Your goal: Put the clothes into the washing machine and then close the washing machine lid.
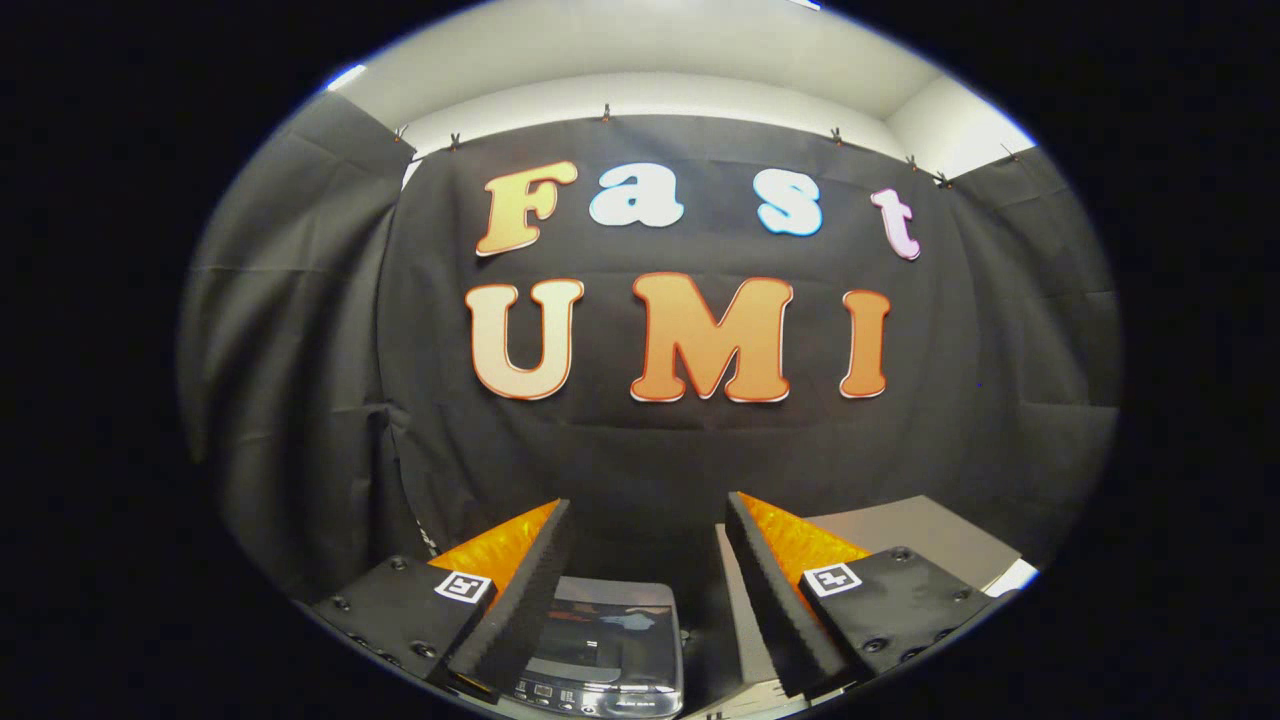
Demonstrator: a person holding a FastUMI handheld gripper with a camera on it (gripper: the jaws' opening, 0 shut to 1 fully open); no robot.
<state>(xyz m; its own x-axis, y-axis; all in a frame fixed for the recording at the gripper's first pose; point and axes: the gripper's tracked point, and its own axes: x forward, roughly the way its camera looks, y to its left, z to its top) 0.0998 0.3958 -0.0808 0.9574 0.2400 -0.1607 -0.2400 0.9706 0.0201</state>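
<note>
**Jaws wide and empty above the washer**

From my seat I see the gripper (645, 520) held high, pointing at the black cloth wall (640, 450) of the booth, which hangs from clips along a white upper wall (650, 95). The jaws stand wide apart with nothing between them and nothing pressed by either finger.

Down in the gap between the two fingers sits the small grey top-loading washing machine (610, 650). Its dark, glossy lid (605, 620) appears to lie flat over the top, though I cannot tell for certain that it is fully down. A strip of controls runs along the near edge of the machine. The left finger overlaps the machine's left side and hides that part.

Beyond the right finger I see a pale grey flat surface (920, 535), reaching back to the cloth wall. Whether the machine stands on that surface I cannot tell. Nothing lies between the jaws and the machine.
</note>
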